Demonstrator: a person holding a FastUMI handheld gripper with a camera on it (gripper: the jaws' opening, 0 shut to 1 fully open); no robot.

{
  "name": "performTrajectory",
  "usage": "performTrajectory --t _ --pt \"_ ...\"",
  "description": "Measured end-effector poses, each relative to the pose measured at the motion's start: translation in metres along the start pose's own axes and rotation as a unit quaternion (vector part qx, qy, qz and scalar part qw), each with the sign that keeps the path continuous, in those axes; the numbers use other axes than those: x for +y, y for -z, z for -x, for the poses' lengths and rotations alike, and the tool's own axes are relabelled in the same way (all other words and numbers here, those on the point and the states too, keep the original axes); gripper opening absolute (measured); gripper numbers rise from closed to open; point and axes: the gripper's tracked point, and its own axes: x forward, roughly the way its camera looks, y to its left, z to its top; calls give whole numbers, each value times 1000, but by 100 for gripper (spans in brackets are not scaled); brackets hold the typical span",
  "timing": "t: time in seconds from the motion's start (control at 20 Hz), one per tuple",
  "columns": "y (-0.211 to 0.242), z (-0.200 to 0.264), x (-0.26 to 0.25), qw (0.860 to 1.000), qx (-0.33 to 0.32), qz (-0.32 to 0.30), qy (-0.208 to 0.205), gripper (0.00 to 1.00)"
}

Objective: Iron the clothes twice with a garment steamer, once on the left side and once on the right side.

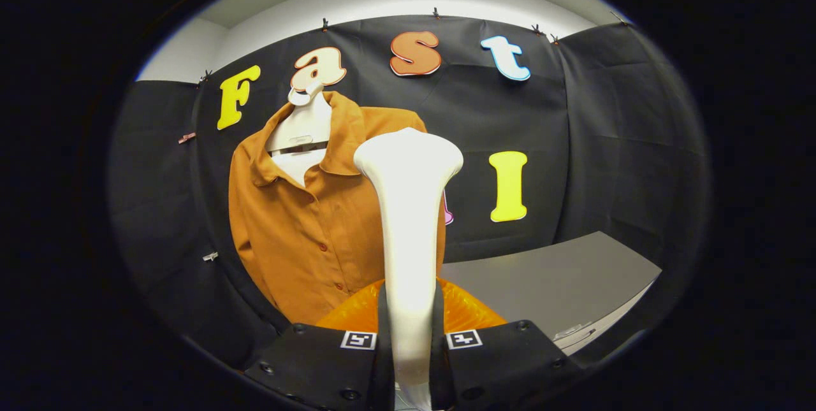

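Holding steamer (408, 207) tight in gripper (408, 341), both fingers clamped on handle, bring head flat onto shirt (299, 232) w/ slow even strokes

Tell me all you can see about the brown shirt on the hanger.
The brown shirt hangs on a white hanger form against the black booth wall. It looks like smooth woven cloth, with a spread collar open at the neck and a row of matching buttons closed down the front. It hangs upright, fairly flat. The white steamer, gripped by the tool, stands in front and hides part of its side; whether they touch is unclear.
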Motion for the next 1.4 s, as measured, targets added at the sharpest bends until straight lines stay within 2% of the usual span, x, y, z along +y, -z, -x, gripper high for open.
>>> performTrajectory --t 0.3,0.65,1.0,1.4 --pt "15 -33 30 1000 6 14 -7 25" --pt "31 -69 36 999 12 41 12 25" --pt "50 -85 34 999 27 40 21 25" --pt "102 -87 31 996 81 22 24 25"
